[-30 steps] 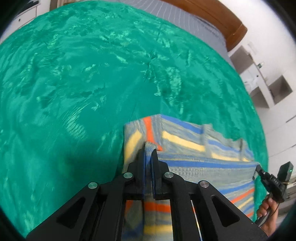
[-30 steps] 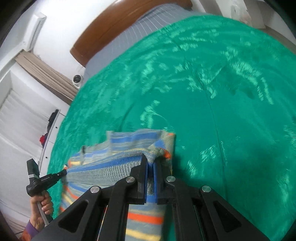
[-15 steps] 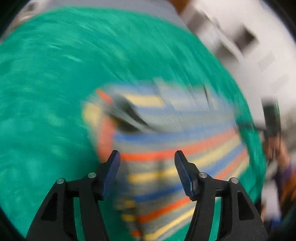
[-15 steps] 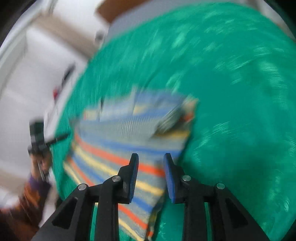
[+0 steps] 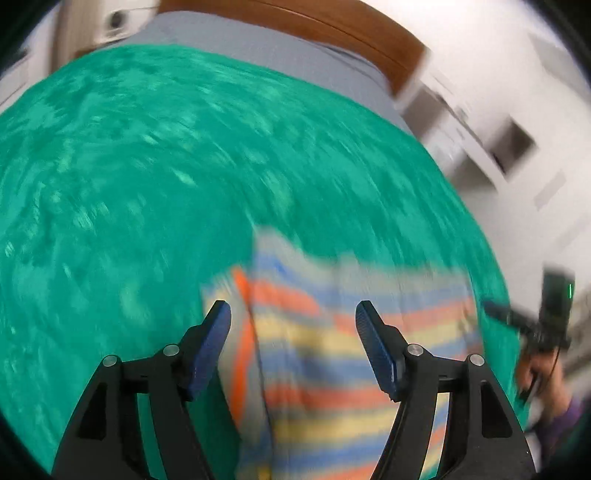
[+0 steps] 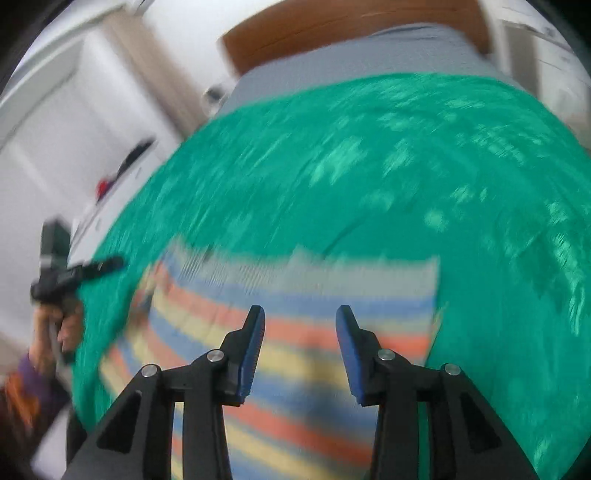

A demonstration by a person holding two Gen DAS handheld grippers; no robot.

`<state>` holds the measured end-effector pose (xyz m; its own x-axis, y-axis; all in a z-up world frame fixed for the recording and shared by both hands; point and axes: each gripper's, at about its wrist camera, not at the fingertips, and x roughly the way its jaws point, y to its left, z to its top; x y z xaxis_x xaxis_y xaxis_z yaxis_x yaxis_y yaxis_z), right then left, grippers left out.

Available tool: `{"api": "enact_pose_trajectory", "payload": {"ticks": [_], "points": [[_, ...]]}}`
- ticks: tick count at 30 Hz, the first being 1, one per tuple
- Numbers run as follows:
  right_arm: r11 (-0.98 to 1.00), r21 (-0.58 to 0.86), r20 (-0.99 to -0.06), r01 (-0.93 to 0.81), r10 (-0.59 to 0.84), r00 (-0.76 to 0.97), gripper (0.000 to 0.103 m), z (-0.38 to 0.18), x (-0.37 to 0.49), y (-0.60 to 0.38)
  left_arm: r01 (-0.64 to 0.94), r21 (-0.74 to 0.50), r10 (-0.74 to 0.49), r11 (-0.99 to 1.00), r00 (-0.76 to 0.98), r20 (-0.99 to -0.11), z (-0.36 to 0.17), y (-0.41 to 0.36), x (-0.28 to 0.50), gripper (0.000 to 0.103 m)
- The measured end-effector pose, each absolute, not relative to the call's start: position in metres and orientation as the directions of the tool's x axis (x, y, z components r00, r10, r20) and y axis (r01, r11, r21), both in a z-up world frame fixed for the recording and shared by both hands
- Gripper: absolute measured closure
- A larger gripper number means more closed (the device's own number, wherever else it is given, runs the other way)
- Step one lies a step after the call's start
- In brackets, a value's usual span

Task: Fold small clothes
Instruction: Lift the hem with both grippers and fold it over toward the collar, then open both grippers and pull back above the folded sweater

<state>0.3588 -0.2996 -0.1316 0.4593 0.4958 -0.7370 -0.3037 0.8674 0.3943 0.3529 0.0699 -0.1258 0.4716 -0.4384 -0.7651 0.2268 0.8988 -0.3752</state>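
Bed (image 5: 258,48) w/ wooden headboard (image 5: 314,22) at frame top, covered by teal spread (image 5: 147,166); striped garment (image 5: 332,350) lying flat on spread, lower center. Blurry.

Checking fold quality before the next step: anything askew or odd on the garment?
Both frames are motion-blurred, so fine detail is lost. The striped garment lies on the green bedspread, its far edge jagged rather than straight. Left gripper and right gripper are open, holding nothing. No damage visible.
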Motion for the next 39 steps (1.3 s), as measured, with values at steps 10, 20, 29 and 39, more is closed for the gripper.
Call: {"api": "enact_pose_trajectory", "payload": {"ticks": [10, 20, 29, 39], "points": [[0.878, 0.221, -0.883, -0.425, 0.365, 0.296, 0.065, -0.19, 0.229, -0.303, 0.331, 0.039, -0.112, 0.943, 0.425, -0.898, -0.171, 0.043, 0.234, 0.088], [0.947, 0.163, -0.884, -0.275, 0.264, 0.385, 0.051, -0.166, 0.188, -0.327, 0.204, 0.059, -0.056, 0.977, 0.517, -0.854, -0.137, 0.061, 0.211, 0.032], [0.982, -0.004, -0.757, -0.191, 0.122, 0.642, 0.02, -0.109, 0.096, -0.329, 0.142, 0.144, 0.023, 0.979, 0.627, -0.779, -0.102, 0.048, 0.159, 0.02], [0.98, -0.029, -0.716, -0.195, 0.116, 0.688, 0.019, -0.105, 0.055, -0.282, 0.111, 0.103, 0.006, 0.989, 0.651, -0.759, -0.088, 0.032, 0.12, 0.016]]}}
